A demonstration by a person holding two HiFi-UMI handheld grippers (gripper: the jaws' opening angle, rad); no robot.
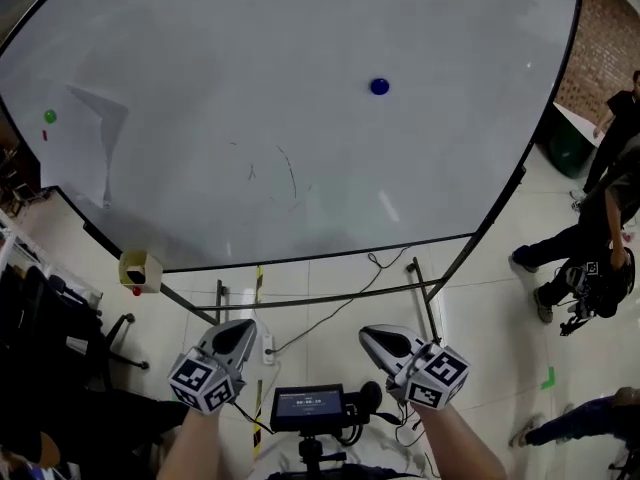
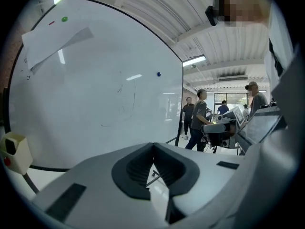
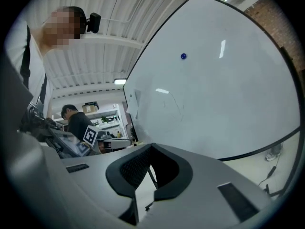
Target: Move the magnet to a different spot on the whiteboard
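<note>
At six o'clock, left gripper (image 1: 232,336) and right gripper (image 1: 385,343) hang pinched shut, empty, well short of the whiteboard (image 1: 300,48). Beyond, the blue magnet (image 1: 379,86) clings at its one o'clock: pickup ahead or placing done, I judge, so keep tips clear.

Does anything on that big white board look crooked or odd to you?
Yes. The sheet of paper near the left edge of the whiteboard hangs tilted, and part of it seems folded over. Faint leftover pen marks also show mid-board. The blue magnet looks fine.
</note>
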